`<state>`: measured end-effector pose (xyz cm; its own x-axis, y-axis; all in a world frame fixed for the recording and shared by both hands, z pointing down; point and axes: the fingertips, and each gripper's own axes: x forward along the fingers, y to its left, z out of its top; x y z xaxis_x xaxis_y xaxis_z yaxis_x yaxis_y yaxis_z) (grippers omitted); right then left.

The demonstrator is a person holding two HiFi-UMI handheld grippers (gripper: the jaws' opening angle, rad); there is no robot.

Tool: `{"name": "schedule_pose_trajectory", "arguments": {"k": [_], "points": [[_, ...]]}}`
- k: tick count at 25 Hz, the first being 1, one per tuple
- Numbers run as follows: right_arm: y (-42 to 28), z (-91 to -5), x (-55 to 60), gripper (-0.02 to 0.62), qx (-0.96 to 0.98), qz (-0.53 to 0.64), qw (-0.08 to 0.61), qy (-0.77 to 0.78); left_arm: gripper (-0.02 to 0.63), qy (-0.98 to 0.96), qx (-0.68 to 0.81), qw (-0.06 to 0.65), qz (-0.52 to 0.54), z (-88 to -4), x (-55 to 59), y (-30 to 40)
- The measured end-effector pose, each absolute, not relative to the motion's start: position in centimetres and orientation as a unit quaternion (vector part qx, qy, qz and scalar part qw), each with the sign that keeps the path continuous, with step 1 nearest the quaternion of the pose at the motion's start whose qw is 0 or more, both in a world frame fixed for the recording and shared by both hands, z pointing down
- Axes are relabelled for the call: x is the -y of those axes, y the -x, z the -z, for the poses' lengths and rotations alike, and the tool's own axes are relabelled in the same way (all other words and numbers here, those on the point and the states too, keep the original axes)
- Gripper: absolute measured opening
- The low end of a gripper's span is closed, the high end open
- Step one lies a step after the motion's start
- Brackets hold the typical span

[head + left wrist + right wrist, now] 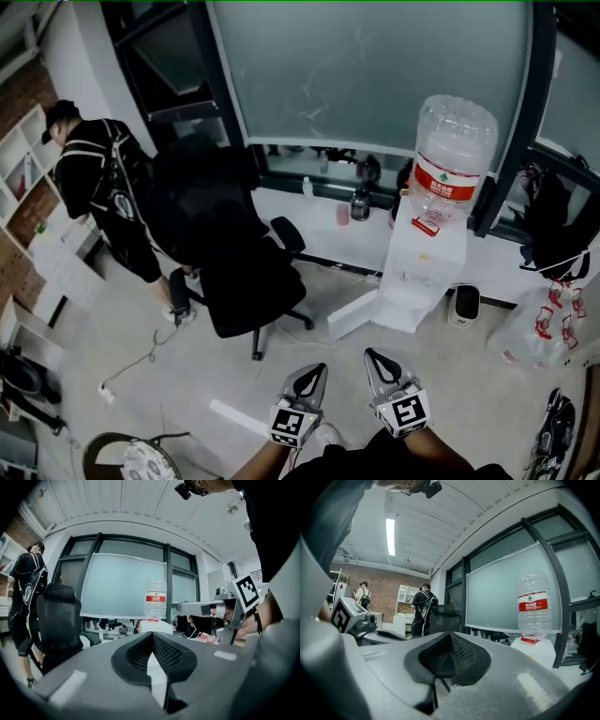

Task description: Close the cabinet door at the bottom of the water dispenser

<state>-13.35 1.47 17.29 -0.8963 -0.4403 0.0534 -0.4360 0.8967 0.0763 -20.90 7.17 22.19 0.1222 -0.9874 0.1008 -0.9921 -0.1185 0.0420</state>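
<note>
A pale grey office floor (187, 375) stretches between the viewer and the window wall. A black mesh office chair (234, 272) stands at the centre left.

To its right, against the wall, stands the tall white water dispenser (427, 272), the object of the task. It is well apart from both tools. At its base the flat white cabinet door (354, 314) hangs wide open, swung out to the left with its free edge near the chair's wheeled base.

The closing does not appear to have begun; this looks like the approach step. The next move probably calls for crossing the floor and lowering one tool to the level of the door. A closed tip would then press on the door's outer face near the free edge and swing it right until it sits flush.

On the dispenser sits a large clear plastic water bottle with a red label (453, 159), which looks nearly empty. The inside of the cabinet cannot be seen from here. At the far right, a clear plastic bag (544, 323) holds items printed in red and white.

At the bottom edge, the left hand-held gripper (317, 371) and the right hand-held gripper (373, 357) point forward. Each has its jaws pressed together with nothing between them.
</note>
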Motion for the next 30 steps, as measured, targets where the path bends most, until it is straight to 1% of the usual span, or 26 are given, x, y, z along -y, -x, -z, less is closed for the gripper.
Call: {"name": "schedule_pose_trajectory", "arguments": {"k": [9,13,17,23,30], "points": [[11.3,-19.4,0.6,0.003,0.967,0.007,0.062,-0.247,0.018,-0.757,0.649,0.072,-0.023,-23.3,-4.5,19.7],[10.0,-19.4,1.9,0.003,0.967,0.006,0.064,-0.248,0.018,-0.756,0.649,0.079,-0.026,-23.6,-3.0,18.8],[7.6,-20.2,3.8,0.003,0.963,-0.003,0.068,-0.260,0.018,-0.762,0.641,0.081,-0.044,-24.1,-1.2,16.6],[4.5,-21.3,6.2,0.003,0.962,-0.016,0.076,-0.262,0.018,-0.774,0.626,0.089,-0.036,-24.2,1.3,13.4],[3.5,-23.2,8.9,0.003,0.958,-0.010,0.097,-0.270,0.018,-0.778,0.620,0.094,-0.039,-26.1,4.6,13.2]]}}
